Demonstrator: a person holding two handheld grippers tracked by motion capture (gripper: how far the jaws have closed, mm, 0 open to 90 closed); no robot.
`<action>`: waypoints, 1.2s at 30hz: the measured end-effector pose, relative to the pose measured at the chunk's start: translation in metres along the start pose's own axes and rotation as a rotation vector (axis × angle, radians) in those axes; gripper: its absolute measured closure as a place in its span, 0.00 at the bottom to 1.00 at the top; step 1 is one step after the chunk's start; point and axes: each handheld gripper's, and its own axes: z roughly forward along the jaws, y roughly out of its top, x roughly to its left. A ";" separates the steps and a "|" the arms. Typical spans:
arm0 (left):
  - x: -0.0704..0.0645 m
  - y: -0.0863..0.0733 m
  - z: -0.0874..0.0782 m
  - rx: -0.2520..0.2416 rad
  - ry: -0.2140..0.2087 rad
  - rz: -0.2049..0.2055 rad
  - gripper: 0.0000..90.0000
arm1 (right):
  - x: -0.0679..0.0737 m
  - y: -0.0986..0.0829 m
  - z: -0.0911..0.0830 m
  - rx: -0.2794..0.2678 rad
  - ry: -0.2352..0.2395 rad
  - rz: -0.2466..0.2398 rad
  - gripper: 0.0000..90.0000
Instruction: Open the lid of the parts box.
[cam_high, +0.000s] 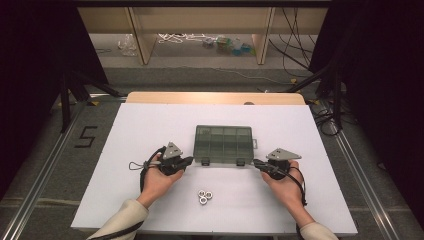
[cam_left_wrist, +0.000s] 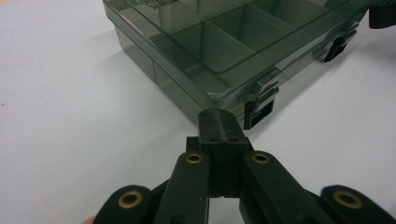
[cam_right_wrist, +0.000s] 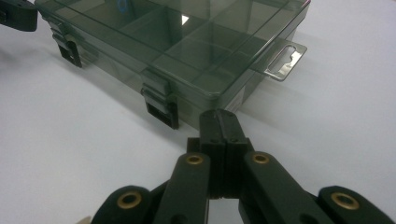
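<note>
A white board is being carried by a wooden table on a grey floor marked with a black "5". Beyond, cables and clutter are being sheltered under a pale wooden shelf, while both sides are being swallowed by darkness.

The compartment box sat in the middle of the table. The left gripper was at its near left corner, the right gripper at its near right. Three nuts lay nearer the person, between the hands.

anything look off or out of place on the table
Nothing stands out. The smoky plastic box sits square and closed, both latches down; three nuts lie clustered in front of it, nothing spilled or visibly damaged.
</note>
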 end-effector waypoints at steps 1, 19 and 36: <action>0.001 0.000 -0.001 0.012 -0.003 0.014 1.00 | 0.000 0.000 0.000 -0.002 -0.003 0.002 1.00; -0.001 0.000 0.001 0.011 0.002 0.024 1.00 | 0.000 -0.001 0.002 0.020 0.001 -0.003 1.00; -0.003 0.001 0.000 0.002 -0.003 0.009 1.00 | 0.001 0.000 0.001 -0.020 -0.005 -0.002 1.00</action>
